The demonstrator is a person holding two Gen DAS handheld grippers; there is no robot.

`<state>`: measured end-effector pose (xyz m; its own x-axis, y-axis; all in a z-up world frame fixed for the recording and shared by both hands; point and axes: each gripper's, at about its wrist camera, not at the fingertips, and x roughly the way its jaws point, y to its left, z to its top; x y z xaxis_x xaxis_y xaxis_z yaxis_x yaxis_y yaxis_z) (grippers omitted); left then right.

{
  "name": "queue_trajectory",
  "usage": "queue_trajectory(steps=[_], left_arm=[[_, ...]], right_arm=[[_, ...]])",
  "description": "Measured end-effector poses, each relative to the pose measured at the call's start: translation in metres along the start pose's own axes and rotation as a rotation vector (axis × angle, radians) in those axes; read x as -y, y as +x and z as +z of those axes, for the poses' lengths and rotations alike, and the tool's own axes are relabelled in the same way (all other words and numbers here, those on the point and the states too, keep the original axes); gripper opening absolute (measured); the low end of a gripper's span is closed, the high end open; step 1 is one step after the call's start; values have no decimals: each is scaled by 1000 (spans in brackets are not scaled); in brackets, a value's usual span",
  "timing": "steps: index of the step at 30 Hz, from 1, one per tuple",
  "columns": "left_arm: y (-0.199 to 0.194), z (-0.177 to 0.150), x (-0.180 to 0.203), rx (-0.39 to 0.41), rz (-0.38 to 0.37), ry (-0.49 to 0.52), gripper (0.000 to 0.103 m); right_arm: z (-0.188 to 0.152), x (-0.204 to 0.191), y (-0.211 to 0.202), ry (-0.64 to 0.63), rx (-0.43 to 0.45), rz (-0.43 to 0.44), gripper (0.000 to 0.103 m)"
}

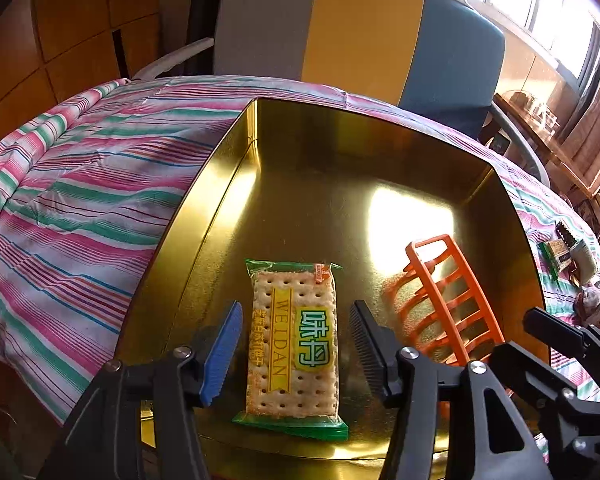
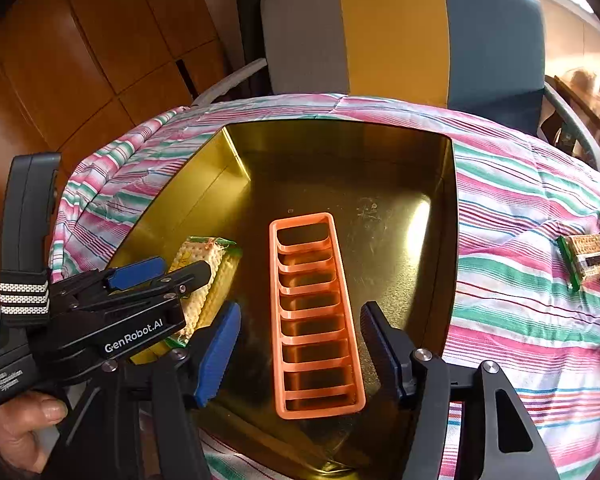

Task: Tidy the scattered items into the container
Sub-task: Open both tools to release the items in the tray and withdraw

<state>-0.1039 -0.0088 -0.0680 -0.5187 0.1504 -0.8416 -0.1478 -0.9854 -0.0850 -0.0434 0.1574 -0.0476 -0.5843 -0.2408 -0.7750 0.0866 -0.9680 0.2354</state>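
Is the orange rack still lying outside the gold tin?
No, the orange rack lies on the floor of the gold tin, beside the cracker packet.

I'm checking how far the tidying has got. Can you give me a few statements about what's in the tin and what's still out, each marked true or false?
1. The cracker packet lies inside the gold tin. True.
2. The orange rack is still out on the striped cloth. False: it lies in the tin, beside the cracker packet.
3. The left gripper is clamped on the cracker packet. False: its jaws stand open on either side of it, pads clear.
4. Wrapped snacks remain on the cloth outside the tin. True.
5. The right gripper is open, with the rack between its fingers. True.
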Motion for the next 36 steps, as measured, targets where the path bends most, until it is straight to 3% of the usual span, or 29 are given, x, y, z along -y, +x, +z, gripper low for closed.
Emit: queue_trajectory(steps=[7, 12, 21, 26, 29, 33, 36], left_arm=[[-19, -3, 13, 42, -25, 5, 57], [-38, -7, 40, 75, -89, 45, 57], [-54, -30, 117, 56, -226, 191, 57], [-52, -46, 159, 9, -278, 277, 57], [-50, -56, 179, -21, -304, 326, 57], [-49, -68, 197, -24, -268, 388, 61], [-49, -67, 197, -32, -266, 381, 61]], right_arm=[[-5, 25, -30, 68, 66, -15, 67], [-18, 62, -49, 144, 92, -61, 69], [-72, 172, -105, 353, 136, -213, 76], [-95, 244, -143, 500, 212, -284, 79], [-88, 281, -149, 561, 239, -287, 82], [-68, 316, -134, 595, 214, -284, 83], [-53, 328, -113, 602, 177, -267, 83]])
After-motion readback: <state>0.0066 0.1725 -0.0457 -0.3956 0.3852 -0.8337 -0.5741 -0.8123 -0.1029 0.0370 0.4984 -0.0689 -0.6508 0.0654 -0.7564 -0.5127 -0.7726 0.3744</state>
